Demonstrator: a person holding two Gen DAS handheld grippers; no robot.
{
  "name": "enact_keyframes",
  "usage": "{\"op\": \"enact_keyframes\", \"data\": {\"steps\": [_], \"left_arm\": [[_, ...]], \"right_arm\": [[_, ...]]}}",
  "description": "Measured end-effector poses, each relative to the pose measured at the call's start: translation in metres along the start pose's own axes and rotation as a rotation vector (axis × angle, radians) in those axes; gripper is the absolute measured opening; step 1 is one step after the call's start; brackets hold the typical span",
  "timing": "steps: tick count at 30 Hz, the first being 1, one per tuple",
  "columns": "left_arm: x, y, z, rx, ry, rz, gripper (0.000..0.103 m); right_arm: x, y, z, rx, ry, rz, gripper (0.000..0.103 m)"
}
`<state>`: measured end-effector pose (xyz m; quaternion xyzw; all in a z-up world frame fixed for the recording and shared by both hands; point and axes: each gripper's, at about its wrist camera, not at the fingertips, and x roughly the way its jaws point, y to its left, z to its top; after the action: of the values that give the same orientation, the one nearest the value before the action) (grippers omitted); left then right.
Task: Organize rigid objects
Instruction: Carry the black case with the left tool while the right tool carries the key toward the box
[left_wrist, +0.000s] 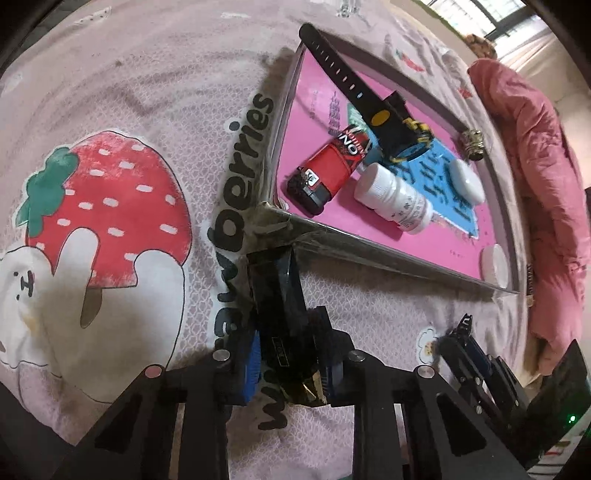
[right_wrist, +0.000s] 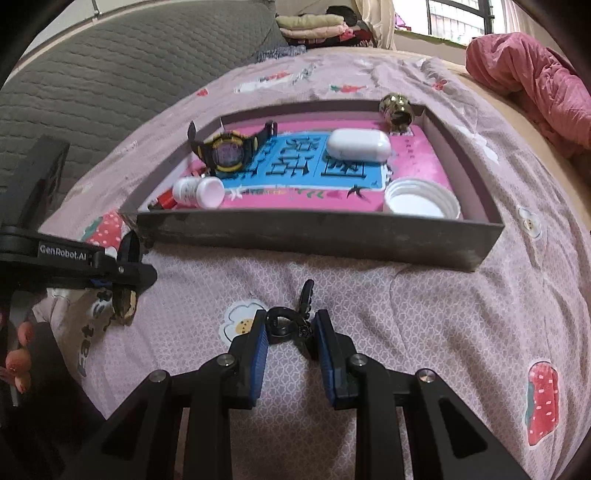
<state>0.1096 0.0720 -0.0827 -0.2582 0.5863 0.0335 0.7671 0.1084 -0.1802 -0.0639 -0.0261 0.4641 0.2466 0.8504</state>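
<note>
A shallow tray (right_wrist: 314, 236) sits on my bed's pink strawberry sheet (left_wrist: 129, 92), already holding a watch (right_wrist: 227, 153), pill bottle (left_wrist: 395, 197), white case (right_wrist: 360, 144) and lid (right_wrist: 421, 203). Just outside it, my left hand-held gripper (left_wrist: 286, 363) clamps a dark box (left_wrist: 277, 295); my right hand-held gripper (right_wrist: 291, 336) pinches a black clip (right_wrist: 284, 325). Both remain to go in.

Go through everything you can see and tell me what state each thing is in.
Left claw: shut on a black box.
Right claw: shut on a black clip.
Pill bottle: capped, on its side.
Watch: tilted.
White lid: upside down.
Tray: open.
</note>
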Motion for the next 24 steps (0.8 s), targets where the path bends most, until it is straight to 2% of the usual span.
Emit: {"op": "enact_keyframes", "data": {"steps": [6,12,14,24], "left_arm": [[-0.021,-0.010,-0.022,0.089,-0.031,-0.013,0.023],[-0.032,-0.039,-0.033,0.190,-0.056,-0.015,0.023],[-0.033,-0.041,-0.035,0.192,-0.056,-0.033,0.023],[-0.060,-0.068,-0.035,0.294,-0.173,-0.042,0.023]], "right_arm": [[-0.023,0.001,0.006,0.003,-0.081,0.016,0.025],[-0.028,0.000,0.009,0.014,-0.094,0.003,0.025],[-0.030,-0.002,0.008,0.020,-0.102,0.000,0.025],[-0.052,-0.006,0.016,0.042,-0.169,-0.012,0.025]]}}
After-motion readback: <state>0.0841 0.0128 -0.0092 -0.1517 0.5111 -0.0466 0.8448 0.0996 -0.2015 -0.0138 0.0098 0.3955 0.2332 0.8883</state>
